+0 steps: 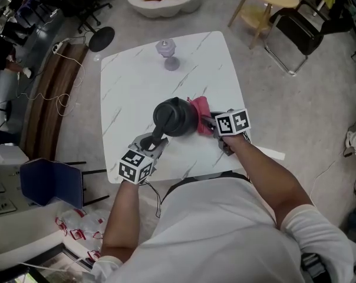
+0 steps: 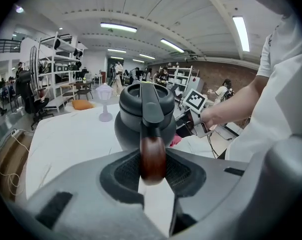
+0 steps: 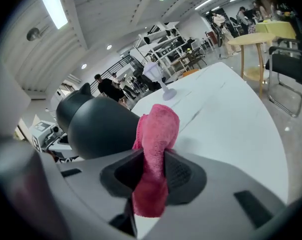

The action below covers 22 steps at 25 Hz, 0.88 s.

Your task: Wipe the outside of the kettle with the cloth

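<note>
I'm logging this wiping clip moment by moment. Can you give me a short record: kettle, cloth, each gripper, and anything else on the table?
kettle: black, upright on the white marbled table
left gripper: shut on the brown handle of the kettle
right gripper: shut on the cloth
cloth: pink, bunched, at the kettle's side; contact cannot be told
stemmed glass: clear, at the table's far side, apart from the kettle
</note>
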Available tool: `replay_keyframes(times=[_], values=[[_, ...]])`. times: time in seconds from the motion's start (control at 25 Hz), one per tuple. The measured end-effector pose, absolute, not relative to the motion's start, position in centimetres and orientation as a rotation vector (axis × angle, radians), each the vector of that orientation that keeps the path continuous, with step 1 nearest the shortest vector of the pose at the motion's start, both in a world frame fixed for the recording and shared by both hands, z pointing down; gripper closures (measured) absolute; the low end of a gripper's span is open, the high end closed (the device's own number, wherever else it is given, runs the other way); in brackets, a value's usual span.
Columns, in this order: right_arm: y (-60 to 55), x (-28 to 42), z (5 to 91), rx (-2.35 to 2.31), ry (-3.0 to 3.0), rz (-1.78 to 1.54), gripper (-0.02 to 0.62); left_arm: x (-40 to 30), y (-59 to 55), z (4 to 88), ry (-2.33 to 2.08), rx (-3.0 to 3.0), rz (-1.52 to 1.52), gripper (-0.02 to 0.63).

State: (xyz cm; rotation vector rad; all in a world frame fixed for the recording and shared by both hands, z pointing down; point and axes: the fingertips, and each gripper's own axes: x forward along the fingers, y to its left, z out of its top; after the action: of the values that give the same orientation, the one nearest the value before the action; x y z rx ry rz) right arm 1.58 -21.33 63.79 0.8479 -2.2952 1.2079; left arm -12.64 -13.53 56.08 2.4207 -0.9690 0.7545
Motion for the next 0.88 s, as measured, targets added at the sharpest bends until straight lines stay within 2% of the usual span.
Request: replay_keyframes(times=[0.64,0.88], values=[[-20.9,2.4,68.1,0.841,-2.153,1.224,0.486,-13.2,-13.7,56.3,-0.949,2.435,0.776,0.499],[-20.8,4.1,66.8,0.895,-2.173,1.184,0.485,-13.5,-13.2,56.7,-0.939,2.476,0.875,0.499]])
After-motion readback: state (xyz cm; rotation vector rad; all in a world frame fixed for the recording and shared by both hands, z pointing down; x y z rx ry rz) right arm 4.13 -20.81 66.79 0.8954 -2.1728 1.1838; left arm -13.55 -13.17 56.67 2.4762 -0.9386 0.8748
